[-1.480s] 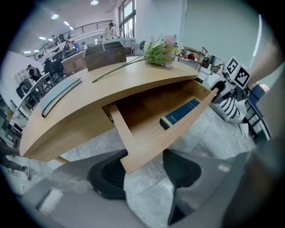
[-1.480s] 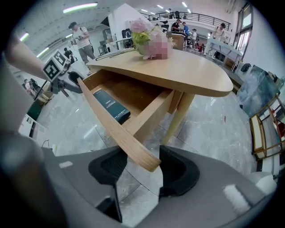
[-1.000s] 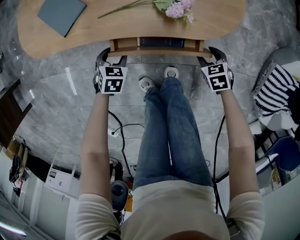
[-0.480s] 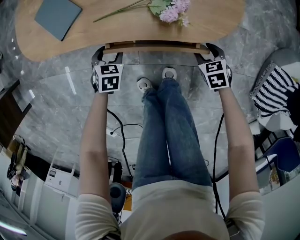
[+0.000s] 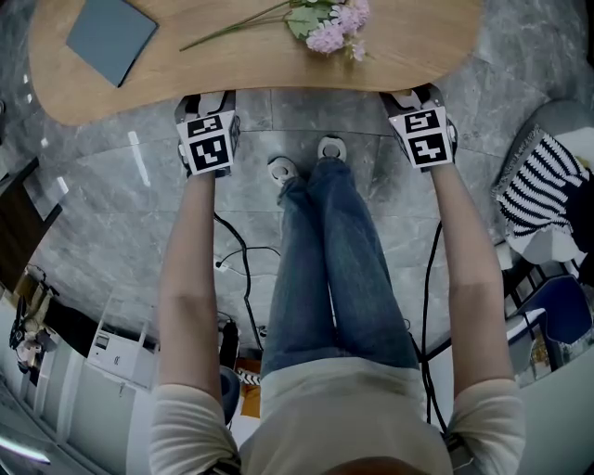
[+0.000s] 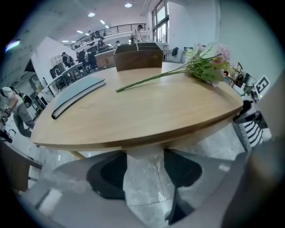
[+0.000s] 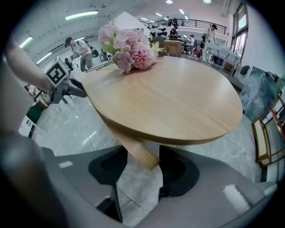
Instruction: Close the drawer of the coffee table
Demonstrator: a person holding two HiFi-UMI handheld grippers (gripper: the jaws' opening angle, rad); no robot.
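Observation:
The wooden coffee table (image 5: 260, 65) fills the top of the head view. No drawer shows past its near edge there; it is hidden under the top. My left gripper (image 5: 206, 100) and right gripper (image 5: 415, 96) sit against that edge, left and right of the person's legs, fingertips tucked under the rim. In the left gripper view the left gripper (image 6: 144, 171) is open, a pale strip of the drawer front (image 6: 143, 153) just ahead of its jaws. In the right gripper view the right gripper (image 7: 142, 173) is open, and the wooden end of the drawer front (image 7: 136, 151) reaches between its jaws.
Pink flowers (image 5: 329, 28) and a grey-blue pad (image 5: 109, 35) lie on the table top; a brown box (image 6: 138, 55) stands at its far side. The person's shoes (image 5: 334, 147) stand under the table edge. Cables (image 5: 237, 260) cross the marble floor. A striped cloth (image 5: 548, 186) is at right.
The drawer front, which stuck out from the table edge a second ago, has slid under the top. Both grippers moved with it toward the table.

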